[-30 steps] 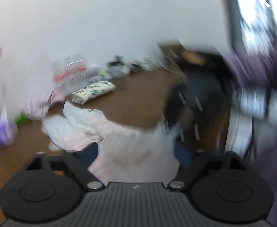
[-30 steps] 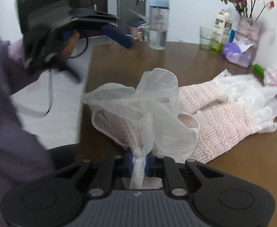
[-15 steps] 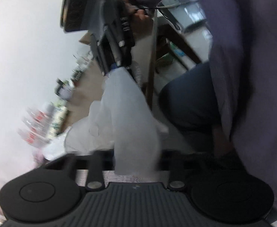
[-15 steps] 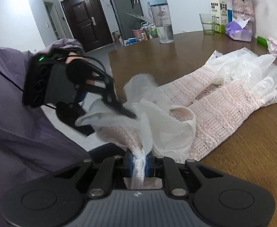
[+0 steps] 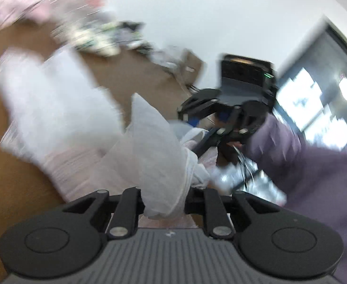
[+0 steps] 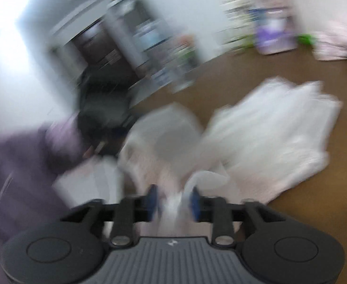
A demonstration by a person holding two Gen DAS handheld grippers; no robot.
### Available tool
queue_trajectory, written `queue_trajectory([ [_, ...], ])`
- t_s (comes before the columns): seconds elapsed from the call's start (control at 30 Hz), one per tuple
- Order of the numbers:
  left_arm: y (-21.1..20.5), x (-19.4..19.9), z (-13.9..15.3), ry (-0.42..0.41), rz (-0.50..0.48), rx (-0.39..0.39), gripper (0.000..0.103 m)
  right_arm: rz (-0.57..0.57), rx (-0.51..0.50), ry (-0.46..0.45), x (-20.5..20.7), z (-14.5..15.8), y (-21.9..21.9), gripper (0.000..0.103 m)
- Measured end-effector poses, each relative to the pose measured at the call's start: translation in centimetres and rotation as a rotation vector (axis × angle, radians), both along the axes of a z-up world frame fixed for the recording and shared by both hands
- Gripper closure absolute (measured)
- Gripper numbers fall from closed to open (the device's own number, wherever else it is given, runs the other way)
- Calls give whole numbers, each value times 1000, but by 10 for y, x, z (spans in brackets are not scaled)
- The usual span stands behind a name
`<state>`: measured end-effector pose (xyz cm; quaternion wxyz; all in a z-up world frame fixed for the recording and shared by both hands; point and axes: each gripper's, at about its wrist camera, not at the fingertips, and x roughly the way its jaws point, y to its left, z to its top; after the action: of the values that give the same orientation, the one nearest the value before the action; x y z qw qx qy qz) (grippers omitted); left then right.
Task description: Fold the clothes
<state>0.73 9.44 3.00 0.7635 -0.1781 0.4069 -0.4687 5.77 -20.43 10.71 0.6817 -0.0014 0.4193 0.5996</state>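
Left wrist view: the left claw is closing on a white fold of the garment, bunched over the brown surface; a shallow pinch risks slipping. Right wrist view: the right claw is opening, half-spread, cloth lying between its pads; dropping the garment's edge may undo the fold.
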Motion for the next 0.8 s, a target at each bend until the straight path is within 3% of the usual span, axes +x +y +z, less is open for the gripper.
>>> queue_trajectory([
  [0.07, 5, 14, -15, 119, 75, -44, 86, -137, -9, -34, 6, 0, -5, 46],
  [0.17, 19, 20, -34, 262, 158, -148, 85, -330, 22, -80, -1, 8, -23, 46],
  [0.23, 24, 22, -43, 295, 218, -193, 80, -383, 89, -85, -19, 14, -38, 43],
  [0.3, 28, 22, -49, 306, 243, -246, 77, -417, 118, -98, -46, 6, -42, 26],
  [0.33, 30, 22, -52, 306, 254, -282, 76, -433, 132, -105, -60, 1, -44, 25],
  [0.37, 31, 24, -52, 305, 261, -314, 76, -451, 143, -110, -72, -4, -44, 27],
  [0.43, 32, 23, -54, 302, 289, -345, 76, -502, 111, -99, -82, -25, -32, 47],
  [0.47, 32, 26, -51, 297, 309, -330, 78, -513, 121, -64, -79, -34, -25, 87],
  [0.5, 32, 24, -50, 287, 330, -316, 84, -525, 131, -30, -75, -42, -20, 95],
  [0.6, 38, 21, -53, 305, 401, -279, 87, -563, 170, 12, -61, -40, -10, 95],
  [0.67, 47, 19, -55, 322, 494, -255, 77, -581, 124, 5, -46, -39, 3, 95],
  [0.73, 55, 12, -46, 302, 541, -233, 58, -614, 60, 11, -32, -47, 15, 95],
  [0.8, 58, -12, -15, 180, 582, -165, 53, -636, 26, -4, -31, -52, 19, 95],
])
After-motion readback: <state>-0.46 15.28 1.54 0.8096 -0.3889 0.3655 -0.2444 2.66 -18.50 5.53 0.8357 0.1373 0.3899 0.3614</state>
